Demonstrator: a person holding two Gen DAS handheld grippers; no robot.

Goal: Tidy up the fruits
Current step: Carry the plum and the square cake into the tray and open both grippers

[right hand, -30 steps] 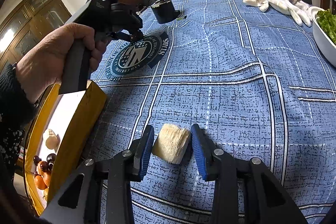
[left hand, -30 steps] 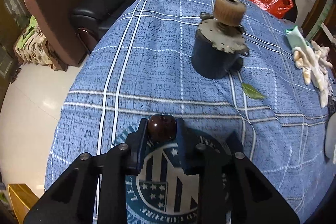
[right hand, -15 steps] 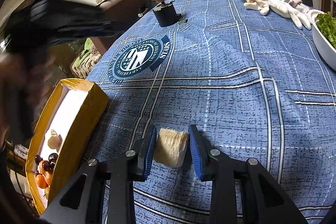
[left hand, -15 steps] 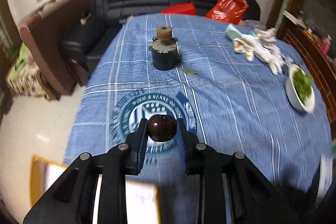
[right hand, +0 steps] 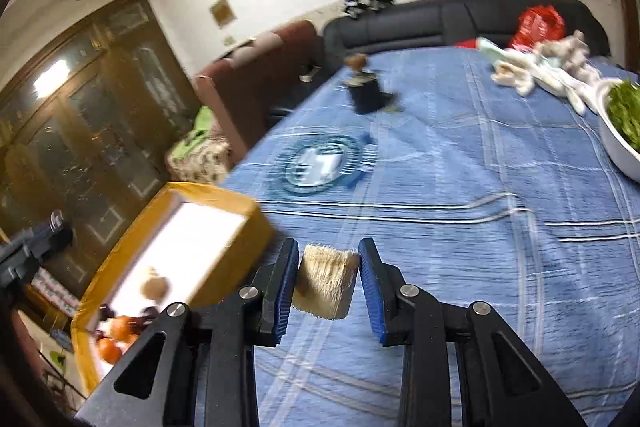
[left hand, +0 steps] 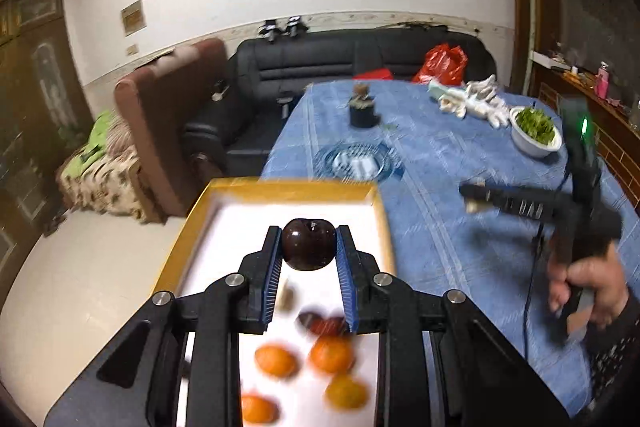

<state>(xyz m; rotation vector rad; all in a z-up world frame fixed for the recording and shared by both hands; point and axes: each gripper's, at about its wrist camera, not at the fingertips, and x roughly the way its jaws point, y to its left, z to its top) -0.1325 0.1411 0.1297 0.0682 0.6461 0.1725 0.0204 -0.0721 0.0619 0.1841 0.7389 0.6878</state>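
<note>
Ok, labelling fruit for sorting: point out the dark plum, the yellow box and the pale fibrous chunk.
dark plum (left hand: 309, 244), left wrist view, front face.
yellow box (left hand: 292, 186), left wrist view, far rim.
pale fibrous chunk (right hand: 325, 281), right wrist view, side.

Yellow box (left hand: 376, 211) lower centre of the left wrist view: far half of its white floor bare, near half strewn with oranges (left hand: 331, 354) and dark fruit, blurred. Blue tablecloth (right hand: 500, 267) open across centre and lower right of the right wrist view. Obstacles along upper edge: dark canister (right hand: 366, 95), white gloves (right hand: 548, 75), white bowl (right hand: 618, 147) at right margin
</note>
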